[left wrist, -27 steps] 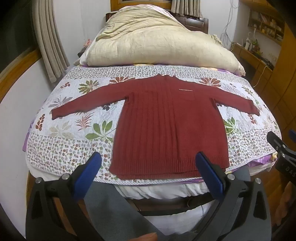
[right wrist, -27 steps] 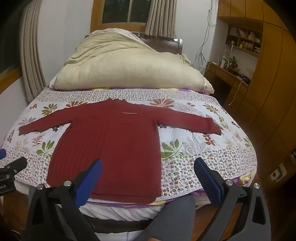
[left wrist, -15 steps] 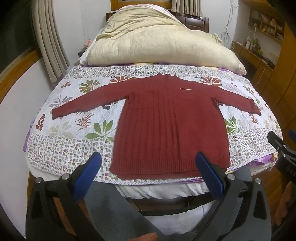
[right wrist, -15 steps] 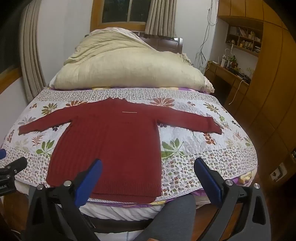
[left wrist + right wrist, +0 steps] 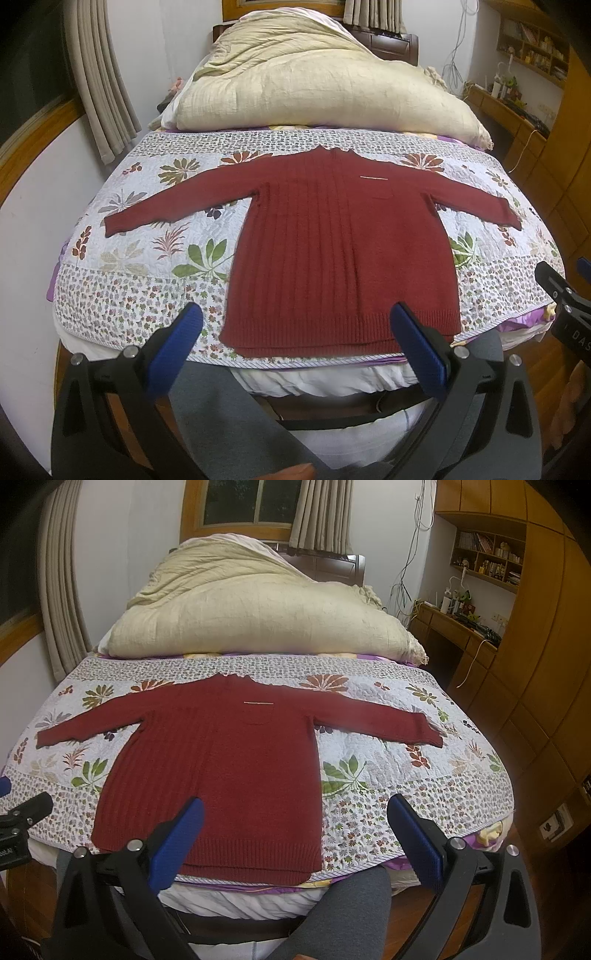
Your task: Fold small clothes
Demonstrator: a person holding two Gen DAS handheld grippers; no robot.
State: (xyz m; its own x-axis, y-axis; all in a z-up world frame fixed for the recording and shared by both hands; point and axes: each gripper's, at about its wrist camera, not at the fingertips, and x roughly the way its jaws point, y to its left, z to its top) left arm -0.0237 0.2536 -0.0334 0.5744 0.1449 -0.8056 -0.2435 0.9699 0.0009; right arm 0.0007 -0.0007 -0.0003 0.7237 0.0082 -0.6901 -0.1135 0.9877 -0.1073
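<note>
I take the red sweater (image 5: 341, 251) as my landmark: it lies flat on the floral quilt (image 5: 122, 291), both sleeves spread wide, its hem along the quilt's near edge and its collar toward the big cream duvet (image 5: 317, 88) heaped beyond it. Left of the sweater a beige curtain (image 5: 99, 77) hangs by the wall. My left gripper (image 5: 297, 349) hangs above the hem with its 2 blue pads (image 5: 173, 354) splayed wide, touching nothing. My right gripper (image 5: 295, 843) hovers near the sweater's right hem corner, likewise spread wide and empty. Below the hem, grey-clad legs (image 5: 343, 915) stand against the bed. Right of the sweater, well apart, is a wooden desk (image 5: 458, 631) under shelves.
</note>
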